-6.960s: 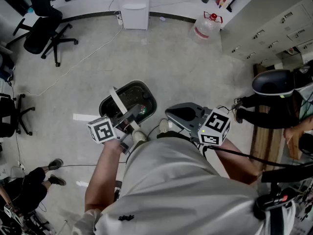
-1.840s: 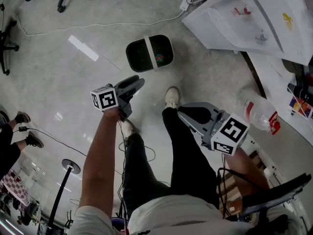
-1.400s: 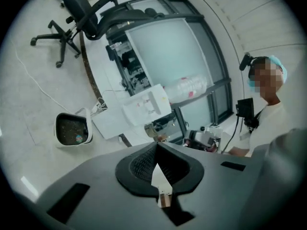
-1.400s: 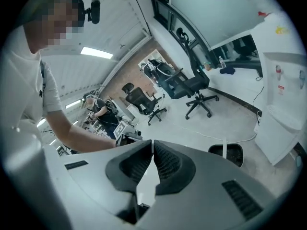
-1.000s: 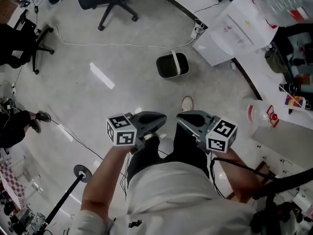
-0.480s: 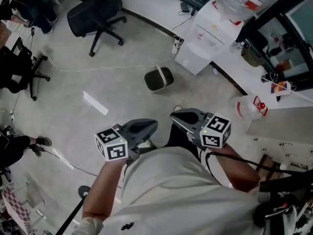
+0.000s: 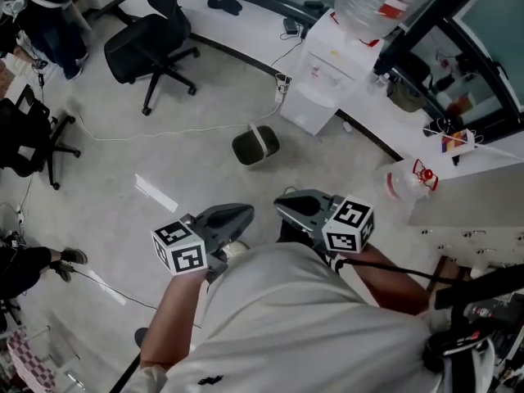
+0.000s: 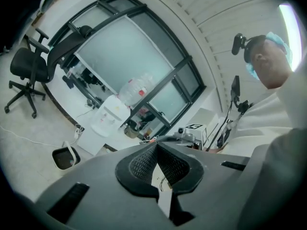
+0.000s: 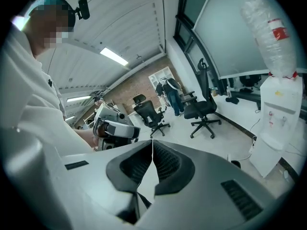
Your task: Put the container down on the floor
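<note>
Container (image 7: 255, 146) is sitting upright on the floor (image 7: 205, 178), well ahead of me and well apart from both grippers. Its pale handle is arching across the dark opening. It is resting near the base of the white water dispenser (image 7: 327, 76), which is carrying a large clear bottle on top. A black office chair (image 7: 151, 47) is standing further back on the left.

I am holding the left gripper (image 7: 244, 212) close in front of my body. Its fingers (image 8: 144, 164) are pressing together tip to tip with nothing between them. Through the left gripper view I am seeing the container low at the left, on the floor beside the dispenser.

I am holding the right gripper (image 7: 282, 203) beside the left one, the two tips near each other but apart. Its fingers (image 9: 165, 164) are likewise meeting at the tips and gripping nothing. My white shirt (image 7: 303, 326) is filling the lower part of the head view.
</note>
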Motion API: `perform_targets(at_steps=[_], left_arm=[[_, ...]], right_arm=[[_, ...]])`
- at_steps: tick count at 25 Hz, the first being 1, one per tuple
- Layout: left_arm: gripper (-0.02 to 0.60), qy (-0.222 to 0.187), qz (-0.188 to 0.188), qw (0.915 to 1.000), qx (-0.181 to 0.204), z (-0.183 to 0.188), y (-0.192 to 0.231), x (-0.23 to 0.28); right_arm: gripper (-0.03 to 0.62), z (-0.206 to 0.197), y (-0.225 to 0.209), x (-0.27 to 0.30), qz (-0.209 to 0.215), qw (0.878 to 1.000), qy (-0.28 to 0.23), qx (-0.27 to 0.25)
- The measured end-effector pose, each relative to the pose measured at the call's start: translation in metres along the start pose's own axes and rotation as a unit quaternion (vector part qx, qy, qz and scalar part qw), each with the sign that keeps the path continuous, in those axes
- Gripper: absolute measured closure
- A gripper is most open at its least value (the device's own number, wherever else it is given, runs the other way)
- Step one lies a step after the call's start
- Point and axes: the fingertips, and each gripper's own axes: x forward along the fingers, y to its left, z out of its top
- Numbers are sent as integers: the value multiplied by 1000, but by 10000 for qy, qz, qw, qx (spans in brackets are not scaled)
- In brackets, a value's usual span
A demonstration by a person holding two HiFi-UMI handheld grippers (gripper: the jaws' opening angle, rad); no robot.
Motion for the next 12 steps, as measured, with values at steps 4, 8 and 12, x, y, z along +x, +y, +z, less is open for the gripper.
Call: perform_targets(at_steps=[4,8,12], left_arm=[[572,24,-82,10000,-14,-2,-13,1],[572,16,-41,10000,19,0,-13,1],[572,-3,-48,10000,32,1,-16,0]], right_arm=[[577,5,6,-4,31,10000,11,-85],[577,8,3,-7,12,9999,-56,-98],[577,10,5,-7,48,9999,-64,-125]])
